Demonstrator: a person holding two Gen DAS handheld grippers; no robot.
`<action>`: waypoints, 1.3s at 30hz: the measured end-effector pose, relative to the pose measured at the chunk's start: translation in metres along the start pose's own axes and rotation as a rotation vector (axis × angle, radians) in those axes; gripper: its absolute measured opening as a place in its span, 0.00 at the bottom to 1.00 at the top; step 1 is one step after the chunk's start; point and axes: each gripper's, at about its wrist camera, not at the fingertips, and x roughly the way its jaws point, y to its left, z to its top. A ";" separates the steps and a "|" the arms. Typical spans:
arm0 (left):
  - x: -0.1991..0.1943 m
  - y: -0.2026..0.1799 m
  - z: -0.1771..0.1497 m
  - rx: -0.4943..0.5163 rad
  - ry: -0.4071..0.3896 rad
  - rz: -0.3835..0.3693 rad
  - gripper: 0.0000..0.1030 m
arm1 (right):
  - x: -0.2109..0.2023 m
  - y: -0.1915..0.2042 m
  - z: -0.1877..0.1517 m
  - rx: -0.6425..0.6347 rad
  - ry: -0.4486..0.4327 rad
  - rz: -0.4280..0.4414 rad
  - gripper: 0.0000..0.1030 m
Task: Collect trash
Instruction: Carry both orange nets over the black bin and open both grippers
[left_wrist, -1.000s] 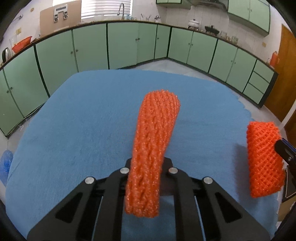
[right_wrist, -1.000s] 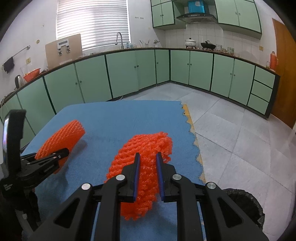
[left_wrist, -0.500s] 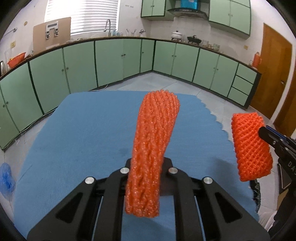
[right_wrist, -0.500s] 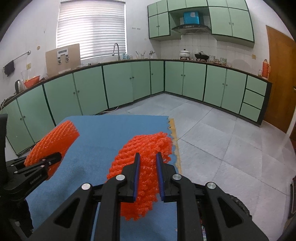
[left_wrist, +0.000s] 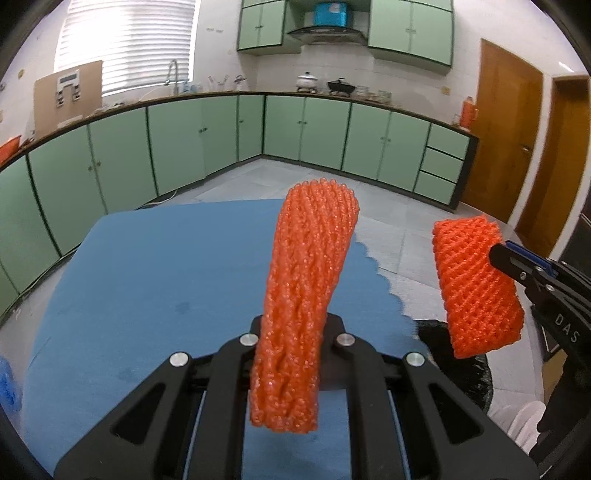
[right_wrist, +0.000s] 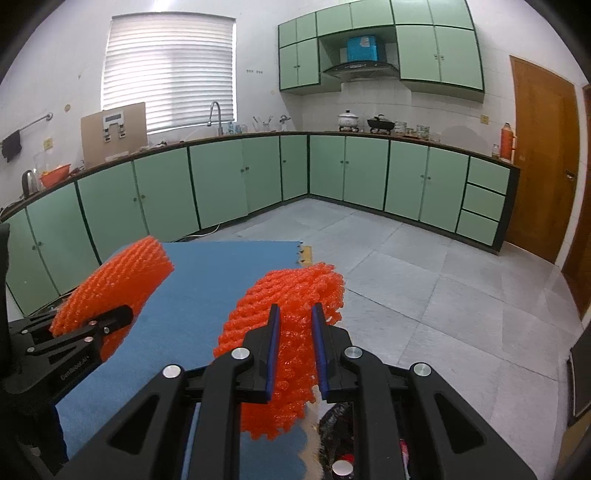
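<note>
Two orange foam net sleeves are held up in the air. My left gripper (left_wrist: 295, 326) is shut on the long net (left_wrist: 306, 280), which stands upright out of its jaws above the blue mat (left_wrist: 166, 280). In the right wrist view, my right gripper (right_wrist: 294, 314) is shut on the bunched net (right_wrist: 288, 295), its blue pads (right_wrist: 272, 343) pressing both sides. This net hangs past the mat's right edge, over a black-lined trash bin (right_wrist: 340, 439). Each view also shows the other gripper: the right gripper (left_wrist: 498, 253) with its net (left_wrist: 476, 291), and the left gripper (right_wrist: 123, 315) with its net (right_wrist: 118, 280).
The black trash bag (left_wrist: 461, 369) sits on the floor just off the mat's scalloped right edge. Green cabinets (right_wrist: 221, 184) line the far walls around grey floor tiles (right_wrist: 424, 277). A wooden door (right_wrist: 543, 158) is at the right. Something blue (left_wrist: 7, 384) lies at the far left.
Both grippers have risen and swung right toward the mat's edge, each still gripping its net. The trash bin has come into view below the right gripper.
</note>
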 end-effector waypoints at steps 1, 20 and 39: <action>-0.001 -0.005 0.000 0.009 -0.003 -0.011 0.09 | -0.003 -0.003 -0.001 0.002 -0.002 -0.008 0.16; 0.008 -0.119 -0.017 0.140 -0.001 -0.216 0.09 | -0.052 -0.091 -0.023 0.091 0.000 -0.201 0.16; 0.084 -0.225 -0.062 0.273 0.151 -0.355 0.09 | -0.047 -0.182 -0.083 0.188 0.114 -0.350 0.16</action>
